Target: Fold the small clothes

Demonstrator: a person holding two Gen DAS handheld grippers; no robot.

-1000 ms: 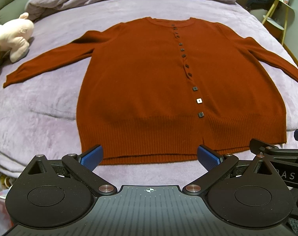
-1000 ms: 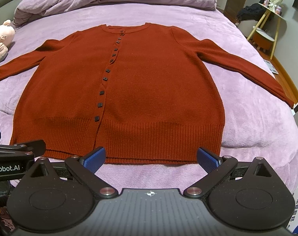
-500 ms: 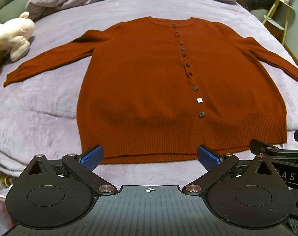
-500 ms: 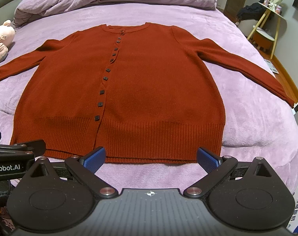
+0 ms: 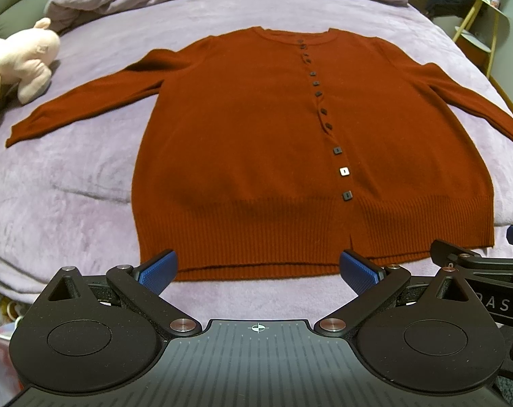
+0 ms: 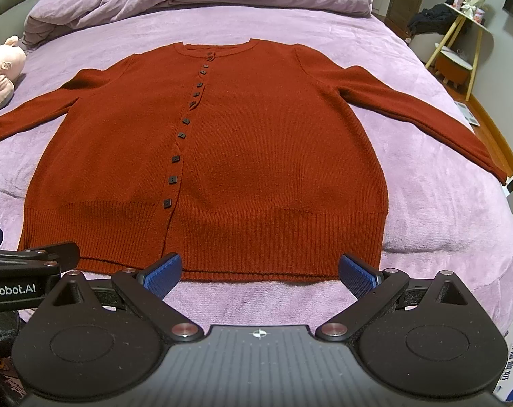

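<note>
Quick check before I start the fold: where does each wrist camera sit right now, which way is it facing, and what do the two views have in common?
Left wrist: behind the open left gripper, at the hem's left half, facing up the bed; the right gripper shows at right.
Right wrist: behind the open right gripper, at the hem's right half, facing likewise.
Shared: flat red cardigan, pink plush toy.

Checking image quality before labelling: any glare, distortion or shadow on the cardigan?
Left wrist view: one square button glares white on the rust-red knitted cardigan. Right wrist view: fisheye bows the purple bed; soft shadow dims the cardigan's ribbed hem.
</note>
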